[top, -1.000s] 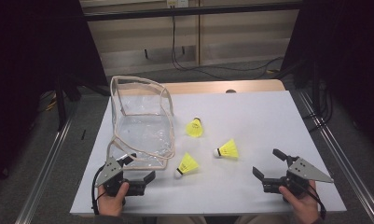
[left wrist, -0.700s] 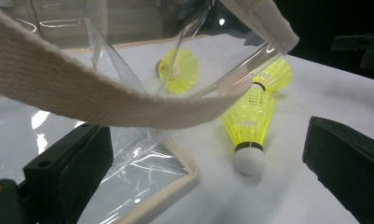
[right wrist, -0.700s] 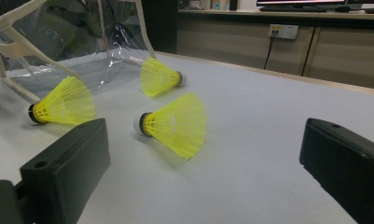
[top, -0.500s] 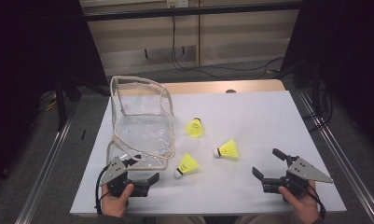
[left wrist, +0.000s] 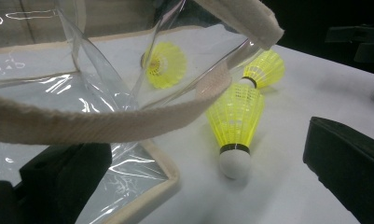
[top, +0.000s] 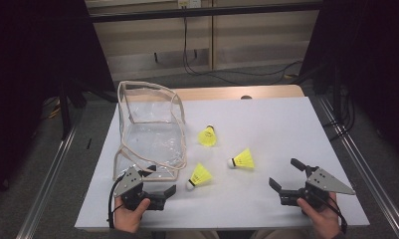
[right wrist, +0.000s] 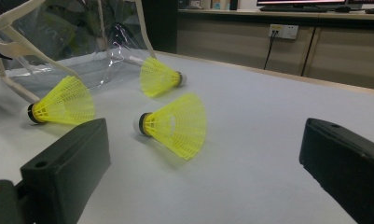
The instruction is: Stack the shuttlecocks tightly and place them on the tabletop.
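Left gripper (top: 159,185) is spread wide at the clear pouch's (top: 152,134) near rim; right gripper (top: 285,180) likewise empty. Nearest shuttlecock (top: 199,176) lies right of the pouch: clamp the trim squarely.

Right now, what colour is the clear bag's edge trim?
Beige trim, best in the left gripper view.
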